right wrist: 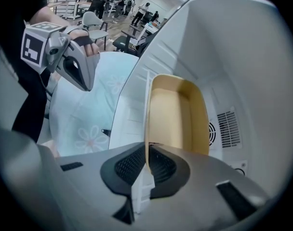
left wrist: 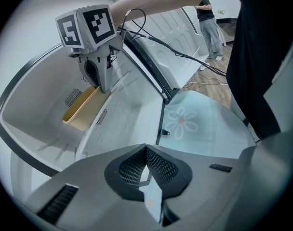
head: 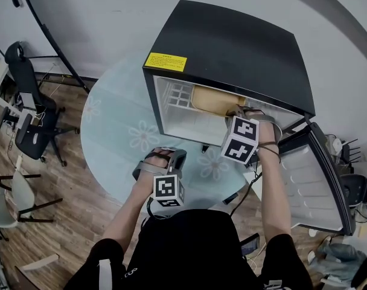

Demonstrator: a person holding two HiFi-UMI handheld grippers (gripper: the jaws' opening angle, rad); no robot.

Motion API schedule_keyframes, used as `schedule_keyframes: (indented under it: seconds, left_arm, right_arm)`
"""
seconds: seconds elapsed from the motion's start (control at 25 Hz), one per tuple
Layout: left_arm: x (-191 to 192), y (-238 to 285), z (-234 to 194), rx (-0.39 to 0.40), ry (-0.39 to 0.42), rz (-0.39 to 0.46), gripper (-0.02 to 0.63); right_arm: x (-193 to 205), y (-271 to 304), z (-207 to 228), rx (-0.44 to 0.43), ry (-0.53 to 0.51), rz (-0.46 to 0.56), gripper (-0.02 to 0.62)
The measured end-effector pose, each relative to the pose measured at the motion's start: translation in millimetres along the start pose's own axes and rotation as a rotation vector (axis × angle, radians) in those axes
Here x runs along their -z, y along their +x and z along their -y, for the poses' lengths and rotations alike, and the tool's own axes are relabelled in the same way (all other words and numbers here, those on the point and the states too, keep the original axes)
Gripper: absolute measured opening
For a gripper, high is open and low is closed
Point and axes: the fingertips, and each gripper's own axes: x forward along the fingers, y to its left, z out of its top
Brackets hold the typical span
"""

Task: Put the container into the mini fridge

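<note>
Your right gripper [right wrist: 147, 166] reaches into the open mini fridge [head: 232, 47], its jaws pinched on the thin side wall of the tan container [right wrist: 178, 112]. The container stretches straight ahead of those jaws, inside the white cabinet, with its far end towards the back wall's vent slots [right wrist: 228, 126]. Whether its base touches the fridge floor cannot be told from any view.

From the head view, your hand and the marker cube [head: 239, 139] cover the right gripper's jaws and the near end of the container. Only a tan strip shows beyond them.

Your left gripper [left wrist: 146, 166] hovers over the round glass table [head: 111, 138], in front of the fridge opening, with its jaws pressed together on nothing. Ahead of it and to its left, the left gripper view catches the container as a slim yellow sliver. The upper end of that sliver is lost behind the right gripper.

The fridge door [head: 313, 183] stands swung open to the right of your right gripper. Cables [left wrist: 170, 49] trail across the door. A person standing far behind the door in the left gripper view is cut off at the top edge.
</note>
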Motion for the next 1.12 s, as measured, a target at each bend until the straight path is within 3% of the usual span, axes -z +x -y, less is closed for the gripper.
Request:
schedule_keyframes:
  seconds: [0.68,1.12]
  left_arm:
    - [4,14,1,0.029,-0.009,0.005,0.015]
    - [-6,9,3,0.022,0.015,0.018,0.015]
  right_arm:
    - [-1,5,19,0.118,0.005,0.037,0.081]
    - [-14,-32,19,0.265,0.041,0.136,0.096]
